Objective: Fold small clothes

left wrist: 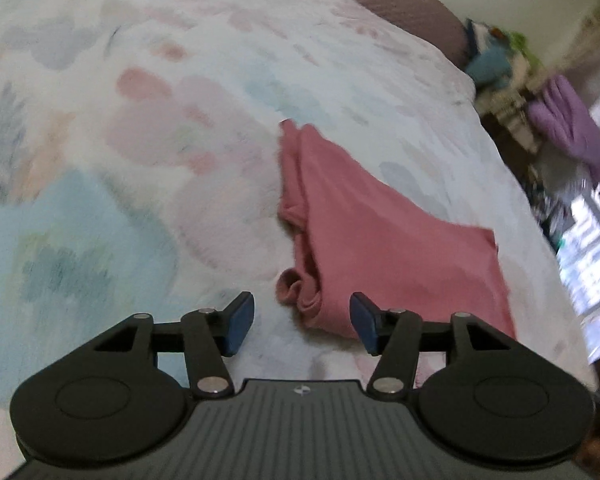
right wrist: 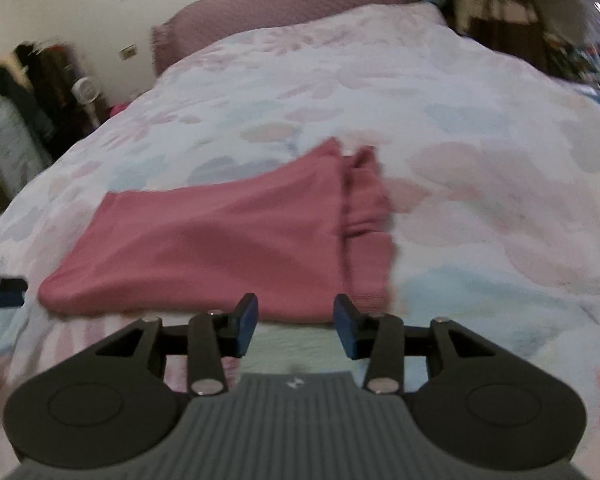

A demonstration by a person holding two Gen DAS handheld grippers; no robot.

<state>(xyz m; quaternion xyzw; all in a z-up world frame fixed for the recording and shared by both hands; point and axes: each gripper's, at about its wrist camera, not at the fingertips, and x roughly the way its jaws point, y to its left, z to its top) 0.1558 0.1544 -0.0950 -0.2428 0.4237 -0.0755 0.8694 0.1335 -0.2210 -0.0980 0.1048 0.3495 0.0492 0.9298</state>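
A small pink garment (left wrist: 372, 236) lies partly folded on a floral bedspread (left wrist: 140, 120). In the left wrist view its bunched near corner sits just ahead of and between my fingers. My left gripper (left wrist: 302, 326) is open and empty above that corner. In the right wrist view the same garment (right wrist: 220, 248) spreads to the left, with a folded strip along its right side. My right gripper (right wrist: 296, 324) is open and empty at the garment's near edge. The left gripper's tip (right wrist: 4, 288) shows at the far left of the right wrist view.
A mauve headboard (right wrist: 284, 12) stands at the far end of the bed. Cluttered shelves with a purple cloth (left wrist: 572, 128) stand to the right of the bed. Dark clothes and a fan (right wrist: 84, 92) stand by the wall on the left.
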